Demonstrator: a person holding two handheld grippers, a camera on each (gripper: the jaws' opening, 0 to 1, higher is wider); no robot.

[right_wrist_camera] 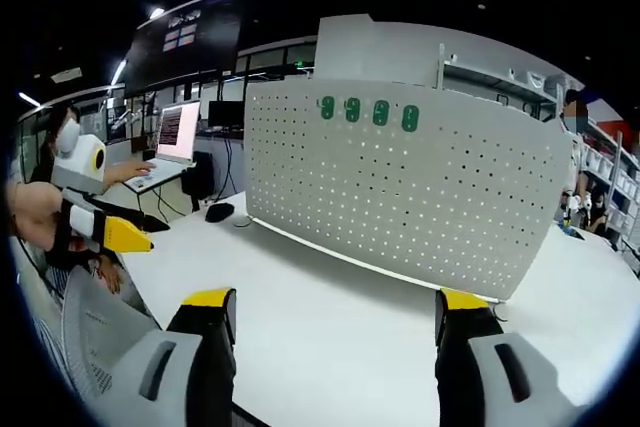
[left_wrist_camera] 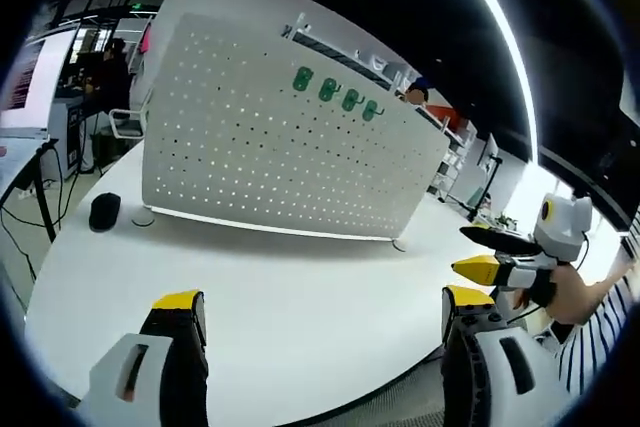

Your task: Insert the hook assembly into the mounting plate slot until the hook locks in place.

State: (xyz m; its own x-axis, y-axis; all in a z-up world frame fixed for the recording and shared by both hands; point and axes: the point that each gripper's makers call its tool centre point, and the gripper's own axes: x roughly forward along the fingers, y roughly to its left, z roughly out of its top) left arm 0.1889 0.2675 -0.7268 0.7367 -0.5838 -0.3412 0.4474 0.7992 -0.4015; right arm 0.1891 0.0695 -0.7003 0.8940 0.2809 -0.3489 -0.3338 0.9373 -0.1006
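A big white metal board full of little round holes (left_wrist_camera: 270,147) stands up on the round white table (left_wrist_camera: 300,297). Four small green plastic hooks (left_wrist_camera: 337,92) hang in a row near its top. They look already stuck in the board.

The left gripper (left_wrist_camera: 320,317) has its yellow-tipped jaws wide apart and holds nothing. The right gripper (right_wrist_camera: 335,322) is the same, open and empty. Both are well apart from the board.

To do this step well, I think a hand should go slowly up to one green hook, line the jaws on both its sides, then squeeze gently. Keep the board and hooks in sight.

A black computer mouse (left_wrist_camera: 104,210) sits near the board's end.
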